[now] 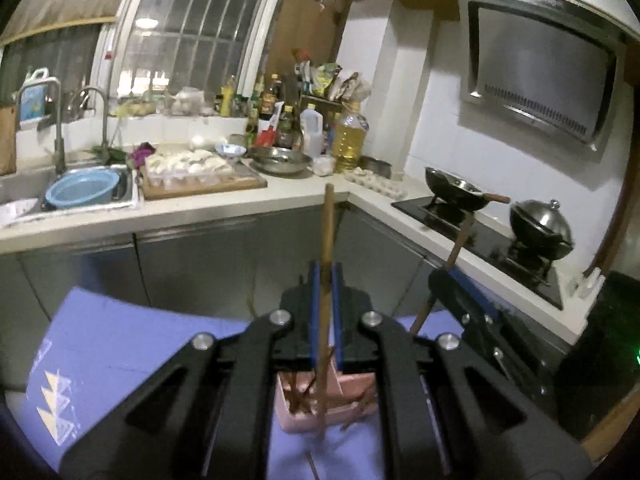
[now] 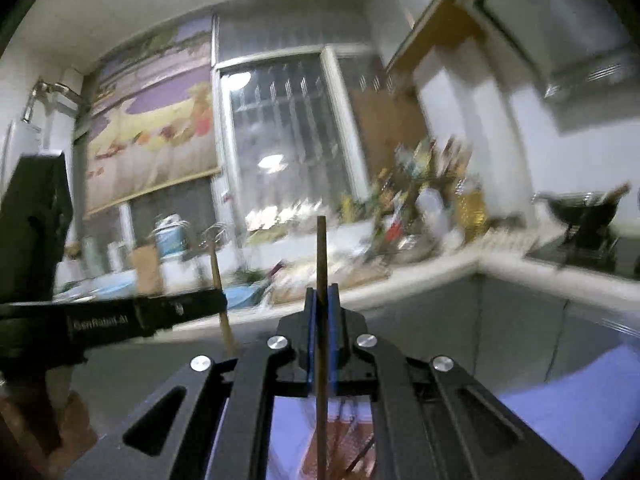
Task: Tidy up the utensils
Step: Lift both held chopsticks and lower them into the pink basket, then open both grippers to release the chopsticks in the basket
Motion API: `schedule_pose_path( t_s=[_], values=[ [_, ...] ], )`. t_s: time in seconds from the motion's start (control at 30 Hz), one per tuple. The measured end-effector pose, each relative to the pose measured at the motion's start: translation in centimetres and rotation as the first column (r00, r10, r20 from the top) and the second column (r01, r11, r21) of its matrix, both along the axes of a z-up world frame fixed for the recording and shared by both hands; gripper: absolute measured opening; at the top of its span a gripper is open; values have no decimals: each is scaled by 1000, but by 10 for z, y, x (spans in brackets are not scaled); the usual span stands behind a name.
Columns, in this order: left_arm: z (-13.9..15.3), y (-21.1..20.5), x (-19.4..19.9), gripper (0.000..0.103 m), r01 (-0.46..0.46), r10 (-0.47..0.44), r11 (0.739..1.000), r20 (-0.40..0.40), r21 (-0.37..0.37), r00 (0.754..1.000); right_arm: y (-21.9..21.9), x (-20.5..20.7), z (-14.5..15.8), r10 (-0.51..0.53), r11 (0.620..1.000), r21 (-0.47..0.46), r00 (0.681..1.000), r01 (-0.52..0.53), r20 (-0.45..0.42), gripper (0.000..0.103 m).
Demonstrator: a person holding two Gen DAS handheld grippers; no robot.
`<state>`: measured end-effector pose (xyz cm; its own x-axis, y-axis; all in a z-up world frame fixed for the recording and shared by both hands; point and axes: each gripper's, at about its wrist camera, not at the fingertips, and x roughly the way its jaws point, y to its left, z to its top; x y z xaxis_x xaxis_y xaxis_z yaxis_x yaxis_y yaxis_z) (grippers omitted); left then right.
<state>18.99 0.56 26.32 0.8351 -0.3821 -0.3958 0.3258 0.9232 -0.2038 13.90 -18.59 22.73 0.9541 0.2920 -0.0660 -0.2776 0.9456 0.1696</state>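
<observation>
My left gripper (image 1: 326,280) is shut on a light wooden chopstick (image 1: 327,236) that stands nearly upright, its lower end reaching down toward a pink divided utensil holder (image 1: 332,412). The holder sits on a purple mat (image 1: 132,344) and holds several dark utensils. My right gripper (image 2: 322,300) is shut on a thin dark chopstick (image 2: 321,248), also upright, above the pink holder (image 2: 352,448). The right gripper also shows in the left wrist view (image 1: 456,280) at the right, with its stick (image 1: 460,240). The left gripper shows in the right wrist view (image 2: 160,312) at the left.
A kitchen counter (image 1: 248,204) runs behind, with a sink (image 1: 68,196) holding a blue basin, a cutting board with dumplings (image 1: 192,168), bottles and a metal bowl. A stove with a wok (image 1: 456,192) and a lidded pot (image 1: 540,228) lies at the right. The right wrist view is motion-blurred.
</observation>
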Motion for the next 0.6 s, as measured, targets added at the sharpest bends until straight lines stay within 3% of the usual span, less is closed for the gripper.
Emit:
schedule_pose_path(
  t_s=[0.1, 0.27, 0.53, 0.6],
  values=[
    [-7, -10, 18, 5, -13, 13, 999, 0, 31, 1000, 6, 23, -15, -76, 997, -19, 996, 77, 40, 6],
    [-16, -11, 37, 5, -6, 6, 999, -7, 36, 1000, 6, 43, -34, -90, 995, -33, 995, 91, 41, 6],
    [-39, -16, 41, 5, 18, -16, 998, -29, 60, 999, 10, 43, -51, -74, 995, -63, 997, 75, 21, 6],
    [-47, -19, 40, 5, 24, -21, 997, -41, 73, 999, 14, 32, -55, -83, 991, -97, 995, 88, 51, 6]
  ],
)
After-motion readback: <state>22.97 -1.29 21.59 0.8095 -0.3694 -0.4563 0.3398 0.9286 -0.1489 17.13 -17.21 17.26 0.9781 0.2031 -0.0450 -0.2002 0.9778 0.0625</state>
